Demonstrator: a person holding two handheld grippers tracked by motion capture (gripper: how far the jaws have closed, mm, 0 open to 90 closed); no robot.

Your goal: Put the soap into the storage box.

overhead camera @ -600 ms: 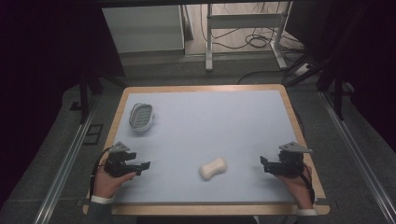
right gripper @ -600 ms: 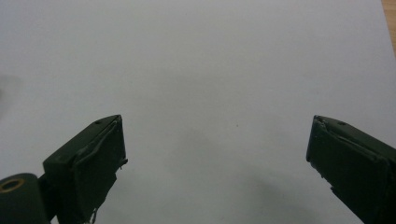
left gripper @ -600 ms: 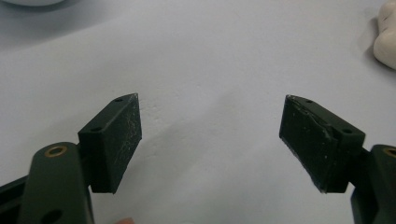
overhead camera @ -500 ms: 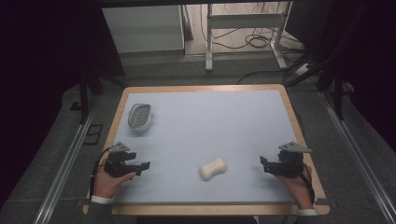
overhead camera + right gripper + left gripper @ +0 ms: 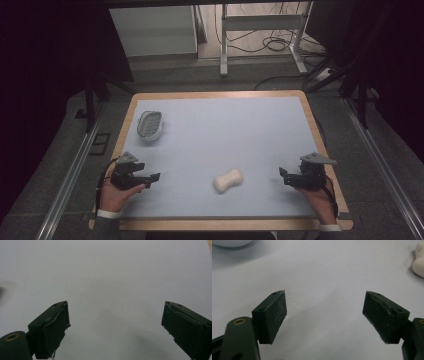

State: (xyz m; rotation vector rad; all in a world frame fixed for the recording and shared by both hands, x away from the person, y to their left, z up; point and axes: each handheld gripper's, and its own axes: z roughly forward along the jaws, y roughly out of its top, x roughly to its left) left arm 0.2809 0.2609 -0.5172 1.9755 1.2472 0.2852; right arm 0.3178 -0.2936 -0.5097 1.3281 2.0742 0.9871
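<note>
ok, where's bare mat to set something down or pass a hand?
Most of the mat is bare: the whole far right half, and the centre between the soap dish and the white soap bar. Tightest is the near edge, where the left gripper and right gripper flank the bar.

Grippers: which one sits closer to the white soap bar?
The right gripper. The soap bar lies right of the table's centre, a shorter gap than to the left gripper.

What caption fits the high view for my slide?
Open left gripper and right gripper flank a white soap bar; soap dish sits far left.
</note>
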